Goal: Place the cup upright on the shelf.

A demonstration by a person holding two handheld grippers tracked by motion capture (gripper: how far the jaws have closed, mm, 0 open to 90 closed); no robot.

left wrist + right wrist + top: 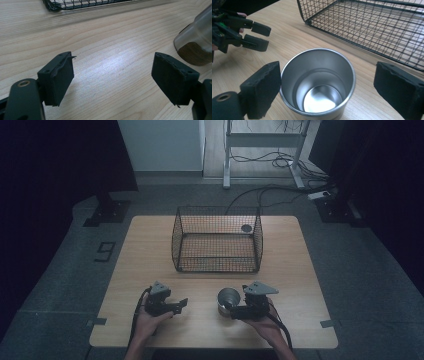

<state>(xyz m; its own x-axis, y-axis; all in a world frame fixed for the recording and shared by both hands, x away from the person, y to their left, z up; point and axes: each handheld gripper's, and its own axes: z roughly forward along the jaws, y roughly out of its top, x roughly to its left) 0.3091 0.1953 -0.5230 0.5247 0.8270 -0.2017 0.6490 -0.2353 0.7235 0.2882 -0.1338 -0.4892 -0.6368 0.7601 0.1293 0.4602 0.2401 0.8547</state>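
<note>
A shiny steel cup (228,298) stands mouth up and empty on the wooden table (150,245), near the front edge. My right gripper (231,308) is open with the cup (319,82) between its jaws. One pad (265,87) sits right at the rim and the other pad (397,87) stands well off it. My left gripper (182,304) is open to the left of the cup with nothing between its pads (60,77). The cup (197,42) lies off to the right in the left gripper view. The left gripper (260,36) also appears in the right gripper view.
A black wire basket (218,265) stands at the middle of the table behind the cup, with a small dark round disc (246,228) at its back right corner. A desk frame and cables (270,160) are on the floor beyond the table.
</note>
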